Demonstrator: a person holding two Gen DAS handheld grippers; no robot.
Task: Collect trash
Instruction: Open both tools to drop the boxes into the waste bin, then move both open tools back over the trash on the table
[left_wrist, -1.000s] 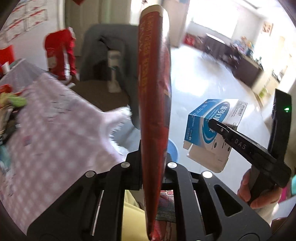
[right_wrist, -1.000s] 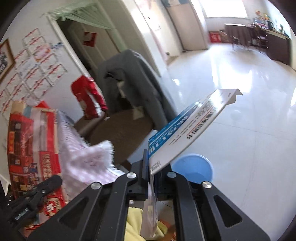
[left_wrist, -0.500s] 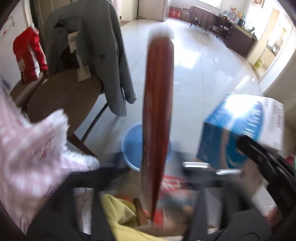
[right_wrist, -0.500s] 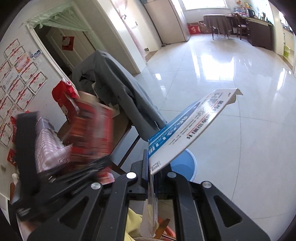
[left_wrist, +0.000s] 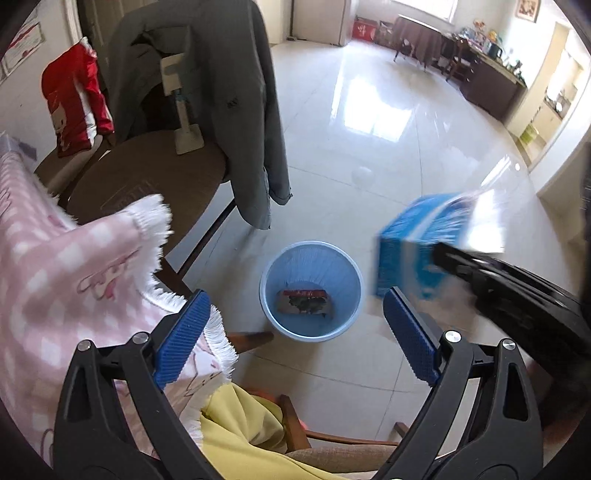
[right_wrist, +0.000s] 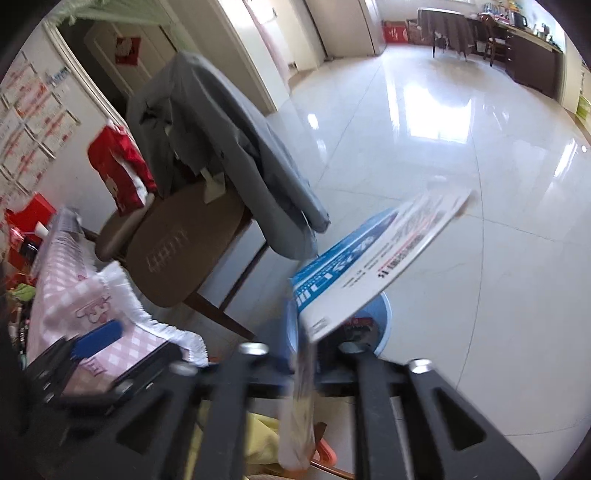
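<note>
Since the earlier frame the red packet (left_wrist: 303, 303) has left the left gripper (left_wrist: 295, 332) and now lies at the bottom of the blue bin (left_wrist: 311, 290), which stands on the floor straight ahead between the released, wide-spread jaws. Nothing is between those jaws. The right gripper (right_wrist: 306, 354) has just been opening its jaws; the blue and white box (right_wrist: 373, 254) is between them, tilted up and away over the bin's rim, and blur hides whether the pads touch it. From the left wrist view that box (left_wrist: 424, 243) hangs right of the bin. A pink checked cloth (left_wrist: 74, 273) drapes left of the left jaws.
</note>
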